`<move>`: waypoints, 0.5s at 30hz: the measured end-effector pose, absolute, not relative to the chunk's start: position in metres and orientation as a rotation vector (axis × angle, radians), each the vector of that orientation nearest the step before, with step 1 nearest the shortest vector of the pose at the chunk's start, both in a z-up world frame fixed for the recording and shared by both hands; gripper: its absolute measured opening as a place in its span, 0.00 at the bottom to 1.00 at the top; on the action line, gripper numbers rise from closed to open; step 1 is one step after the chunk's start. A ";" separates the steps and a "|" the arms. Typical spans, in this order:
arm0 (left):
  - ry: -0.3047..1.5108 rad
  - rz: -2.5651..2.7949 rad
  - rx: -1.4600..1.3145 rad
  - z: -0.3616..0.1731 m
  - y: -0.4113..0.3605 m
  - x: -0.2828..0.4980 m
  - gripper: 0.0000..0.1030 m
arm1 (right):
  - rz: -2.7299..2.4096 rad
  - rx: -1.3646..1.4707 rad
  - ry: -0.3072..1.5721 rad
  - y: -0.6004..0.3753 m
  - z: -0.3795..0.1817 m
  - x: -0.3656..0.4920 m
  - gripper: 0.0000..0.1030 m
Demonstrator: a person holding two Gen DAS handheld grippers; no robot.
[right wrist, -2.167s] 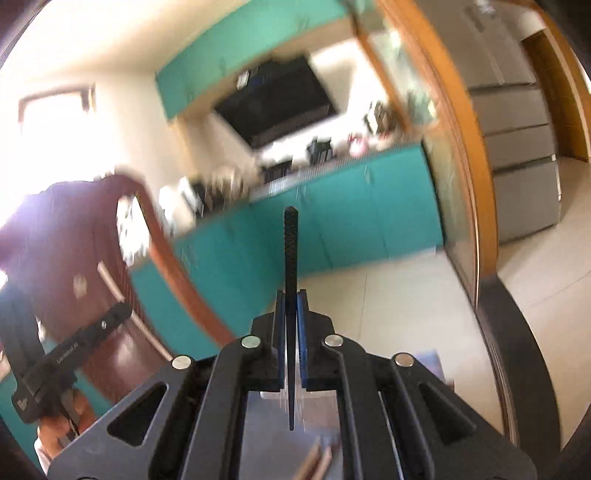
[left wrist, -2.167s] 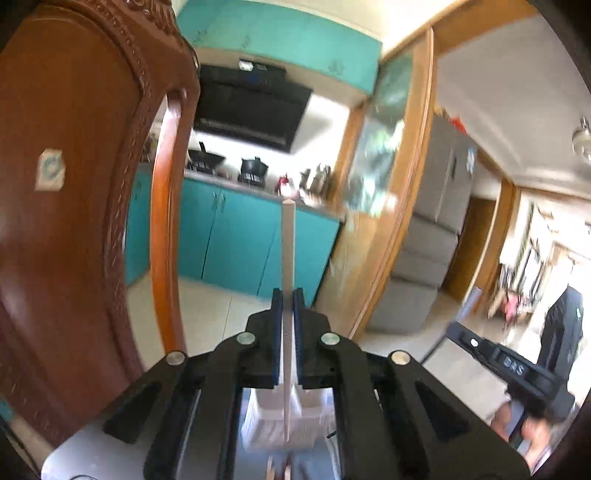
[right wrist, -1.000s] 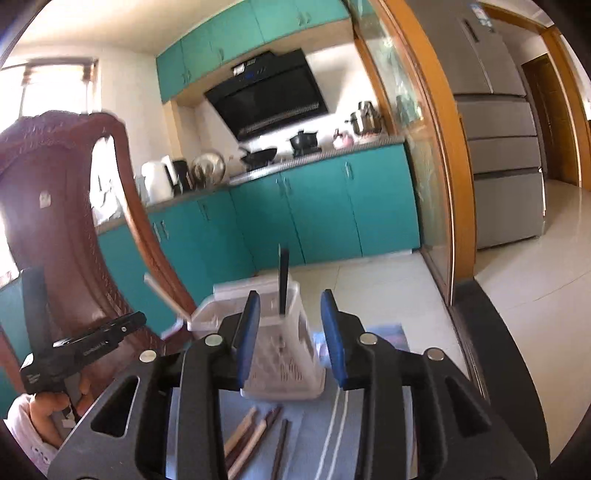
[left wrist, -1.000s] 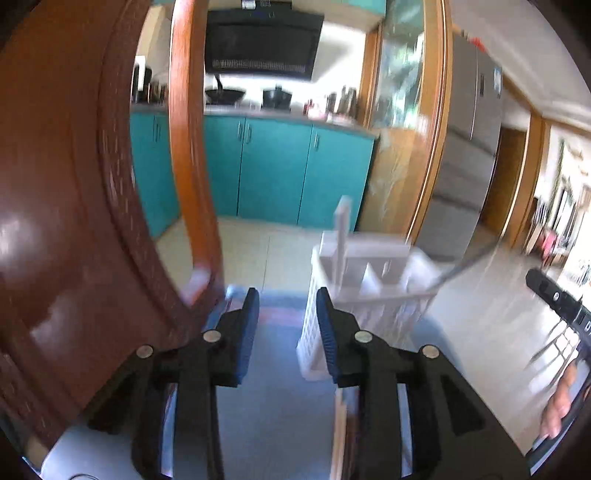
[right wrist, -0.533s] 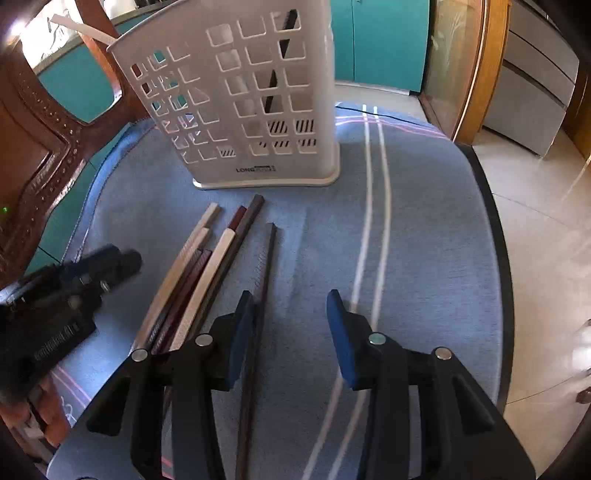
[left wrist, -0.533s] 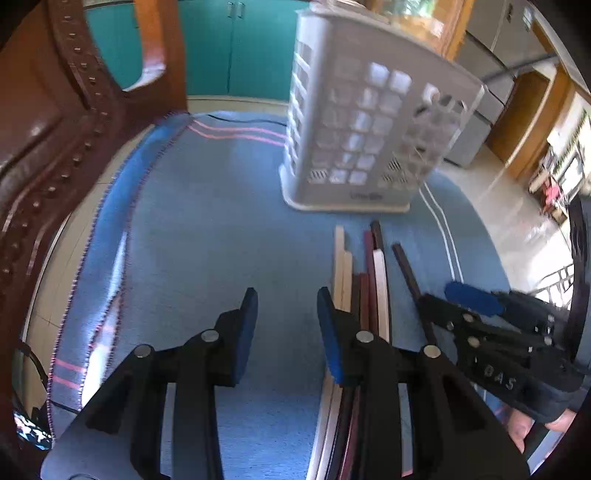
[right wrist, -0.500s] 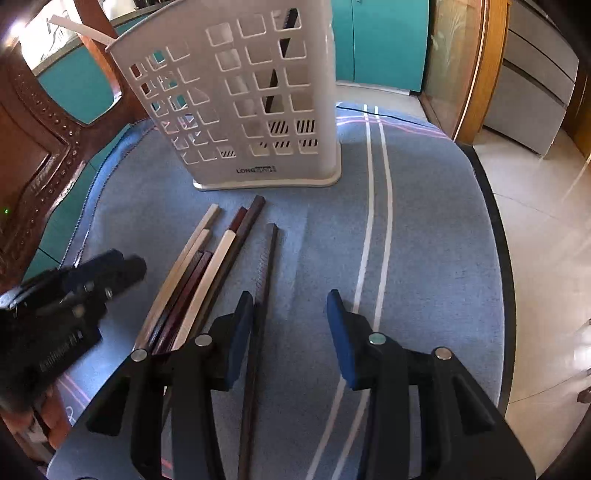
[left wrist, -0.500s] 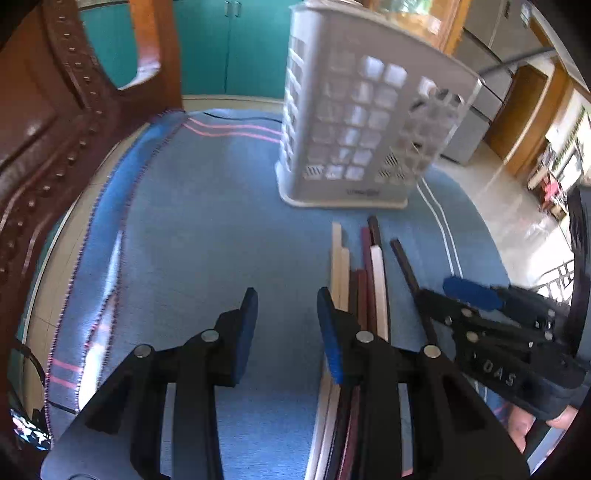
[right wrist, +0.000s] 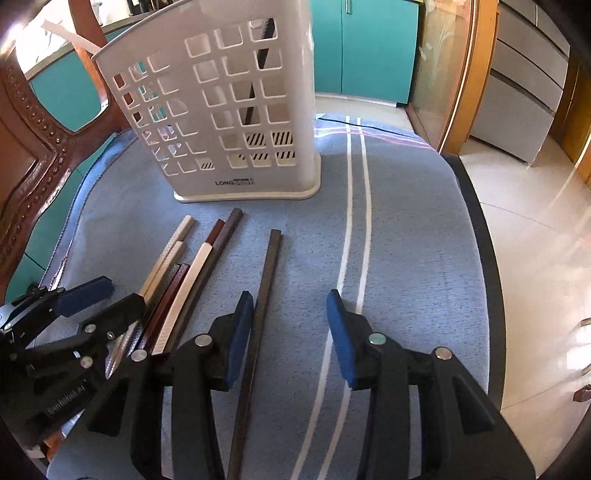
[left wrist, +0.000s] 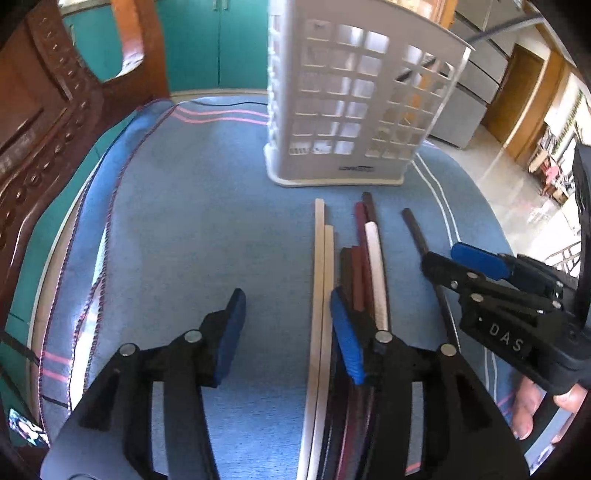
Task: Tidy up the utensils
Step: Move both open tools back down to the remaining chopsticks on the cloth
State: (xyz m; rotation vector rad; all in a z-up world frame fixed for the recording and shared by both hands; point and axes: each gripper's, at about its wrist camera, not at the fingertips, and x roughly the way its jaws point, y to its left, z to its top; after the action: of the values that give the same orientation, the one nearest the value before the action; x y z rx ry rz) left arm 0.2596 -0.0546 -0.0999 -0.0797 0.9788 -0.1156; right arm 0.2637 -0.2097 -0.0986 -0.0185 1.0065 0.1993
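Note:
A white slotted utensil basket (left wrist: pixel 354 107) (right wrist: pixel 229 110) stands upright on a blue cloth (left wrist: pixel 184 240) (right wrist: pixel 406 240). A black chopstick (right wrist: pixel 255 96) stands inside it, and a white one (right wrist: pixel 66 31) sticks out at its far side. Several chopsticks (left wrist: pixel 354 266) (right wrist: pixel 184 273) lie side by side in front of the basket, and one dark chopstick (right wrist: pixel 262 295) lies apart to their right. My left gripper (left wrist: pixel 286 325) is open and empty, low over the bundle's left side. My right gripper (right wrist: pixel 290 328) is open and empty, just right of the lone dark chopstick.
A carved wooden chair back (left wrist: pixel 48 122) (right wrist: pixel 29 155) stands at the left edge of the cloth. The table's dark rim (right wrist: pixel 484 240) drops to a tiled floor on the right. Teal cabinets (right wrist: pixel 362 48) stand behind.
Both grippers held chopsticks upright 2.2 s ago, then let them go into the basket and opened. Since then both have dropped low over the chopsticks on the cloth.

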 end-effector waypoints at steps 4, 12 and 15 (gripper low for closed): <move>0.961 -0.042 -0.041 -0.098 -0.050 0.260 0.45 | 0.193 -0.022 1.000 -0.209 -0.099 0.264 0.40; 0.945 -0.135 -0.067 -0.091 -0.051 0.256 0.45 | 0.187 -0.017 0.994 -0.207 -0.099 0.261 0.41; 0.978 -0.138 -0.030 -0.101 -0.066 0.257 0.44 | 0.187 -0.019 0.991 -0.206 -0.099 0.261 0.41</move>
State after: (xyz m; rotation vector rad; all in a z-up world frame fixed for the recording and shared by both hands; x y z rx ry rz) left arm 0.2572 -0.0658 -0.1014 -0.0300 0.9780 -0.1379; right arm 0.2607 -0.2064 -0.0992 -0.0190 0.9906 0.1874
